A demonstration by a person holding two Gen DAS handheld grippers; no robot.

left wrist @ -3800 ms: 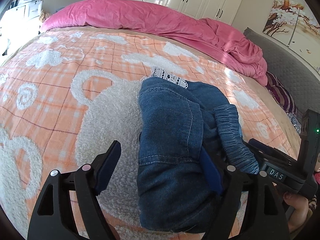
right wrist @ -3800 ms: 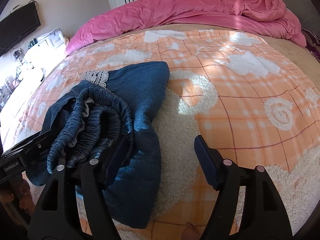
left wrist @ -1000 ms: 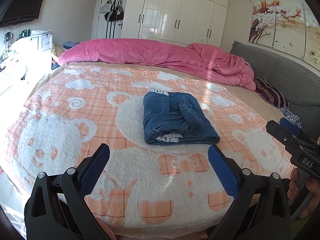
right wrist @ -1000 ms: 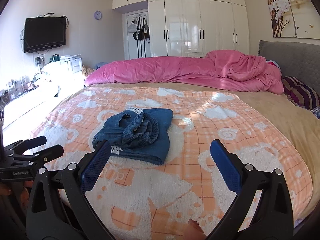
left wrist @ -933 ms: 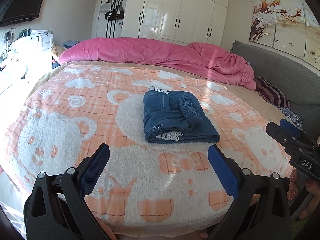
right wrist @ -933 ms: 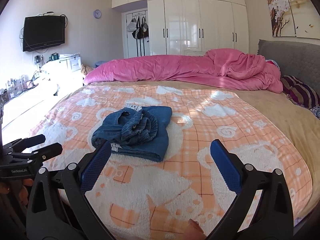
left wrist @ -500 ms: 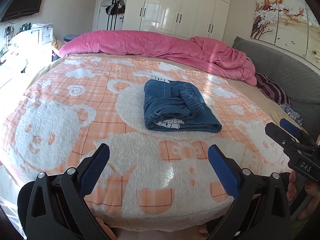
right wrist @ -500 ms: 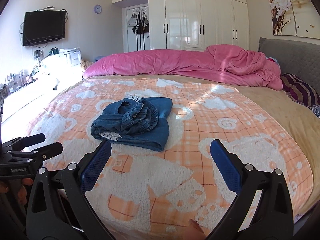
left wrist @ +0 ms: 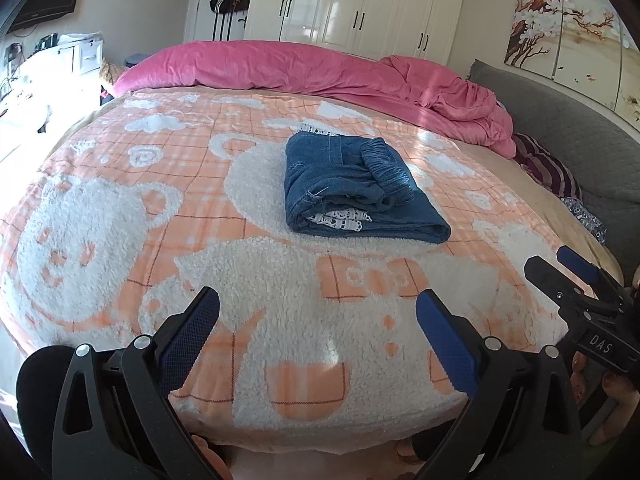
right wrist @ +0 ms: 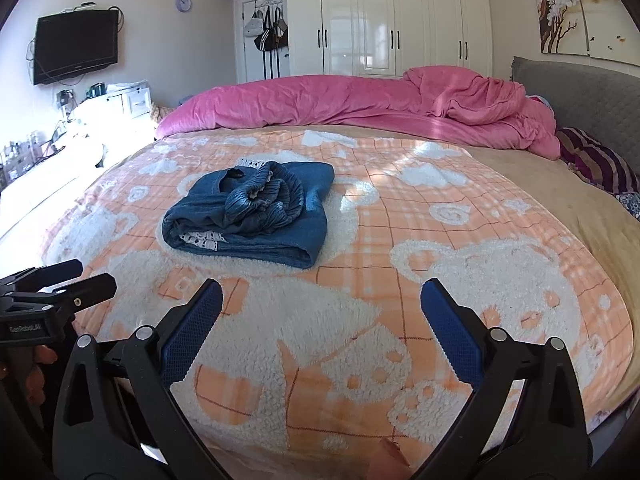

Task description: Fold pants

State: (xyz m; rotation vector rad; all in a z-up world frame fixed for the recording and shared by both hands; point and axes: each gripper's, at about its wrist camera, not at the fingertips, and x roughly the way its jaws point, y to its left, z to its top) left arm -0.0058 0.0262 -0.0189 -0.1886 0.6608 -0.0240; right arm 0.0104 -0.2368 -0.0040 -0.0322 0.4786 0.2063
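The dark blue denim pants [left wrist: 360, 188] lie folded into a compact, roughly rectangular bundle on the orange-and-white fleece blanket with bear and cloud patterns [left wrist: 280, 320], near the middle of the bed. The gathered elastic waistband [right wrist: 264, 200] sits bunched on top of the bundle, and strips of white lace trim [left wrist: 340, 218] peek out from the near folded edge and again at the far edge. The bottom layer spreads wider than the layers above it.

The left gripper [left wrist: 316, 326], black with blue padded fingers, hovers low over the near edge of the blanket with its jaws spread wide, holding nothing and well apart from the pants. The right gripper [right wrist: 318, 320], of the same build, is likewise spread wide and empty, also over the near edge. Each gripper shows at the margin of the other's view, held by a hand.

A rumpled pink duvet [right wrist: 360, 100] is heaped along the far side of the bed. White wardrobe doors [right wrist: 400, 20] stand behind it.
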